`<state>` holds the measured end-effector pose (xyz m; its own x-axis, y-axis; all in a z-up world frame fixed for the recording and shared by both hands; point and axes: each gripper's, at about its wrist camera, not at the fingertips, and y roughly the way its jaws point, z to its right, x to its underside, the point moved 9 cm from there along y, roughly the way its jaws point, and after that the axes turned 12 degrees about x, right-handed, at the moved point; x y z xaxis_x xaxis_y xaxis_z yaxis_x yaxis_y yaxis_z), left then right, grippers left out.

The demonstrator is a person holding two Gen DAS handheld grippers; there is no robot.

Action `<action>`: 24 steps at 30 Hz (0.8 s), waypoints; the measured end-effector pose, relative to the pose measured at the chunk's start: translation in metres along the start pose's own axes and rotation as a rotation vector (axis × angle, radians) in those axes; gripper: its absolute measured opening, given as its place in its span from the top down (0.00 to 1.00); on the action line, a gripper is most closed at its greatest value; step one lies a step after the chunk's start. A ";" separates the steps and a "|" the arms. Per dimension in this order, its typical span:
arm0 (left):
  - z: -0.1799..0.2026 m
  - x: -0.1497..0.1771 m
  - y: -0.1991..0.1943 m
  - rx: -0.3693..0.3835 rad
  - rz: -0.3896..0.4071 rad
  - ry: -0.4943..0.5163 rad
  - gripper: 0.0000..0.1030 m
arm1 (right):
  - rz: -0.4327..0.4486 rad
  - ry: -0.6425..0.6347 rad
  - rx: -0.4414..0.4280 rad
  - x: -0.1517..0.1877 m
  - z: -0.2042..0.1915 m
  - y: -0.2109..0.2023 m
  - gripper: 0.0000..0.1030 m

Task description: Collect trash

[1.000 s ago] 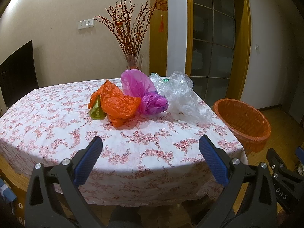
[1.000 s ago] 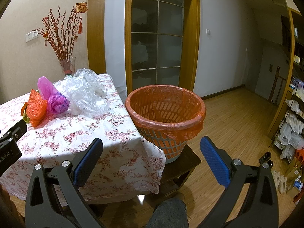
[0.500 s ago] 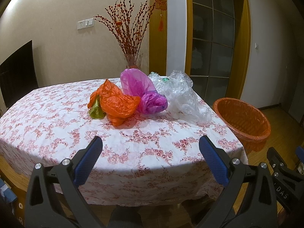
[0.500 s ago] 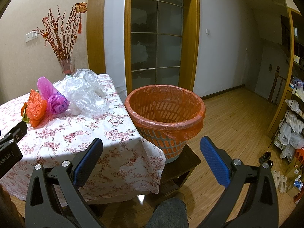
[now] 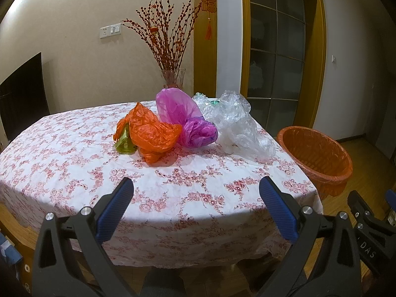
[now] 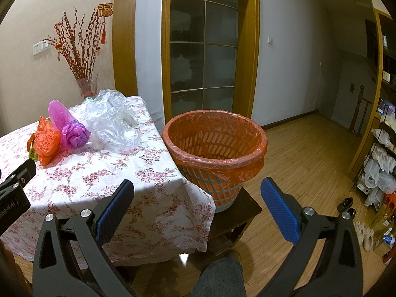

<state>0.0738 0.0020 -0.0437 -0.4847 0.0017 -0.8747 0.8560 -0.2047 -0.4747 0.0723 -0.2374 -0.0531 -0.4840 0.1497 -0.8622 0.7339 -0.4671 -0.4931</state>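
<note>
nothing has moved — orange-lined bin [image 6: 214,148] empty, bags [image 5: 153,133] on table [image 5: 74,163].

Both tools match: the left gripper [image 5: 195,196] and right gripper [image 6: 196,198] have black angular frames, silver screw heads and ribbed blue pads [image 6: 278,210]. Grey-blue denim covers the person's knee [image 6: 219,278].

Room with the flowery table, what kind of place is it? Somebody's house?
Most likely a home, perhaps a dining room. A table wears a flowered cloth, a vase of red branches stands at its far edge, and a lined wastebasket sits on a low stool over wooden flooring.
</note>
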 end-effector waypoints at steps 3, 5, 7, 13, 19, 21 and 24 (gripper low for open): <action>-0.001 0.001 -0.002 -0.001 -0.001 0.000 0.04 | 0.000 0.000 0.000 0.000 0.000 0.000 0.02; 0.001 -0.002 0.005 0.001 -0.002 0.000 0.04 | 0.000 0.000 0.000 0.000 0.000 0.000 0.02; 0.001 -0.002 0.004 0.001 -0.001 0.001 0.04 | 0.000 0.000 0.000 0.001 0.000 0.000 0.02; 0.001 -0.002 0.005 0.001 -0.003 0.000 0.04 | 0.000 0.000 0.000 0.001 0.000 0.001 0.02; 0.001 -0.002 0.005 0.000 -0.004 0.000 0.04 | -0.001 0.001 0.000 0.001 0.000 0.001 0.02; 0.001 -0.002 0.005 0.001 -0.005 0.000 0.04 | -0.002 0.001 0.000 0.001 -0.001 0.001 0.02; 0.001 -0.002 0.005 0.000 -0.005 0.000 0.04 | -0.002 0.001 -0.001 0.002 -0.001 0.002 0.02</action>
<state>0.0789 0.0000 -0.0443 -0.4891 0.0029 -0.8722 0.8534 -0.2051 -0.4793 0.0731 -0.2368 -0.0557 -0.4850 0.1512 -0.8613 0.7334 -0.4661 -0.4948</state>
